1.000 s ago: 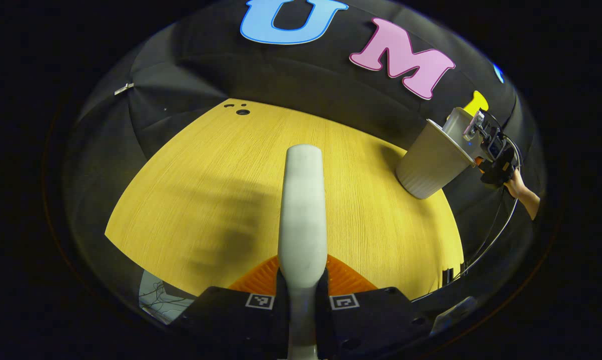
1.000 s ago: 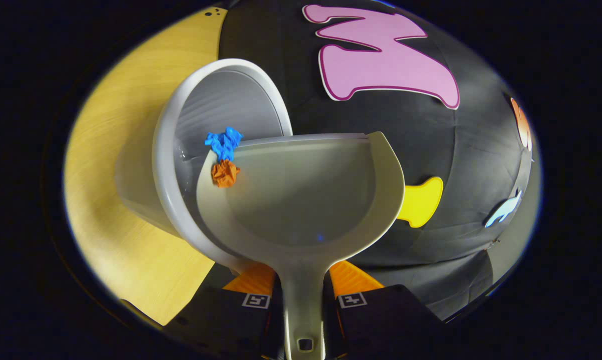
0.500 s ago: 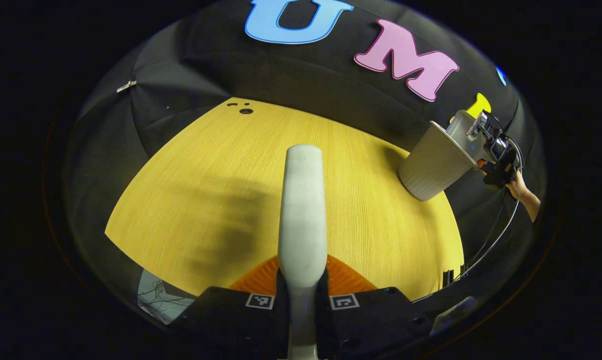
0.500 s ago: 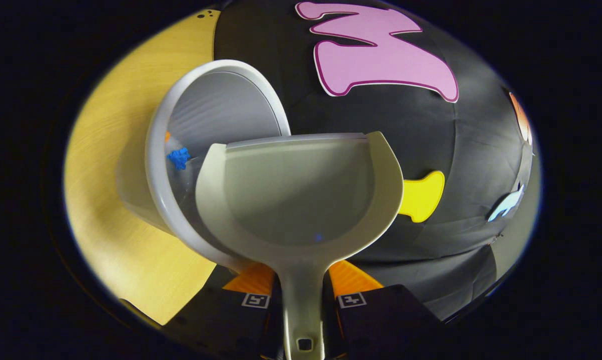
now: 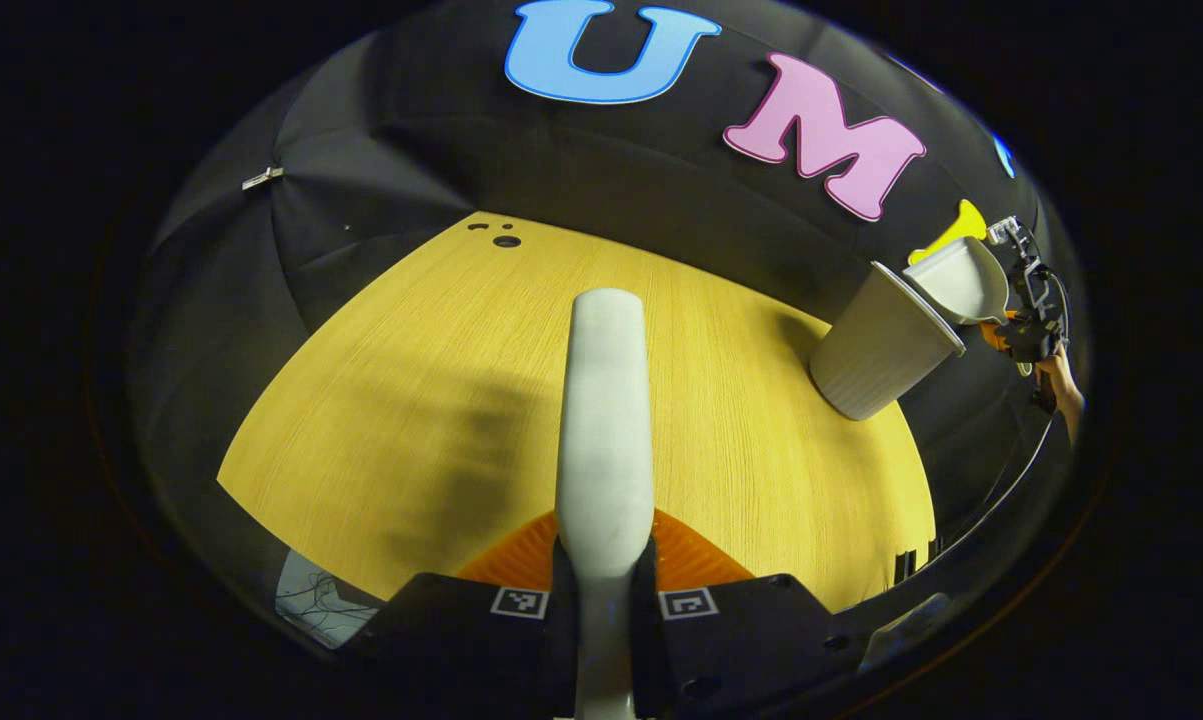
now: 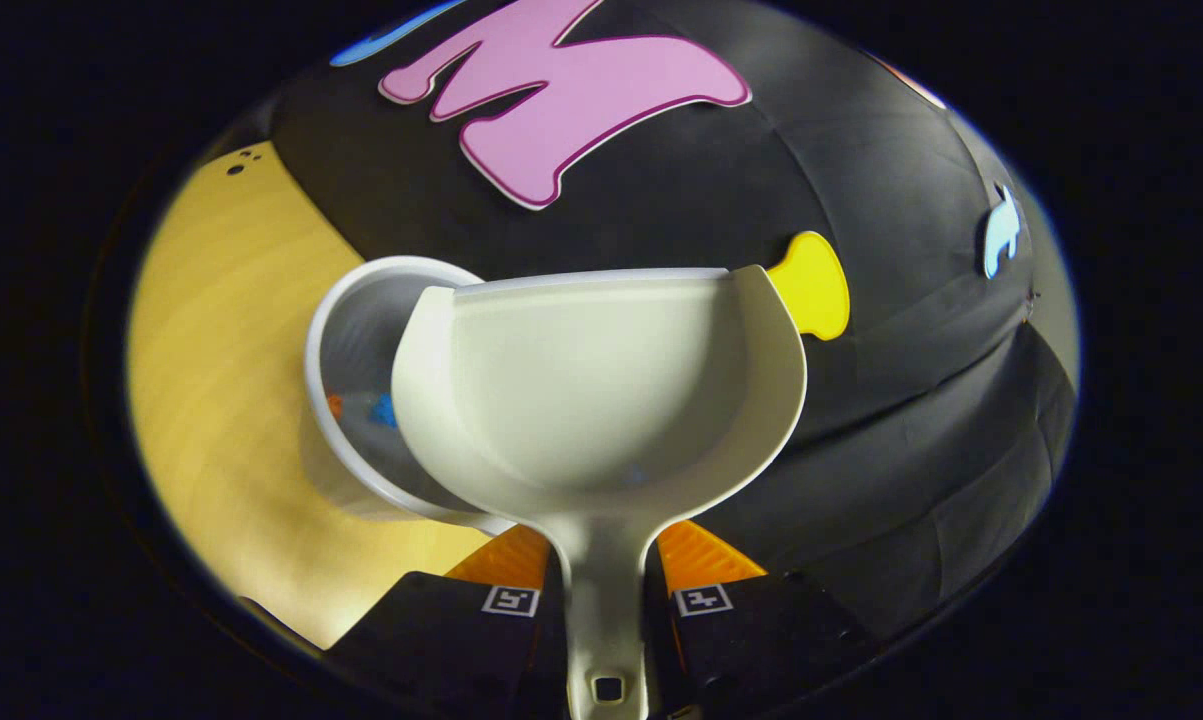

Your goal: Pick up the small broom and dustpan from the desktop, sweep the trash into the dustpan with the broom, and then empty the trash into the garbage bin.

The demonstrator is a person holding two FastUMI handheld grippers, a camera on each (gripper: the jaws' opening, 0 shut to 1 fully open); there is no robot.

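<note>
Right hand-held gripper (image 6: pixel 606 600) clamped on the dustpan (image 6: pixel 601 390) handle, pan bare, beside the garbage bin (image 6: pixel 361 400) at the bench's (image 5: pixel 411 400) far right; scraps (image 6: pixel 376 408) lie inside. Left hand-held gripper (image 5: pixel 604 605) clamps the broom (image 5: pixel 604 420). Level the pan clear of the rim.

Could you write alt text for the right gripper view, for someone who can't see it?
An empty dustpan, its handle clamped in the right tongs, hangs over the rim of a white bin standing on a yellow wooden table. Small blue and orange scraps lie inside the bin.
</note>
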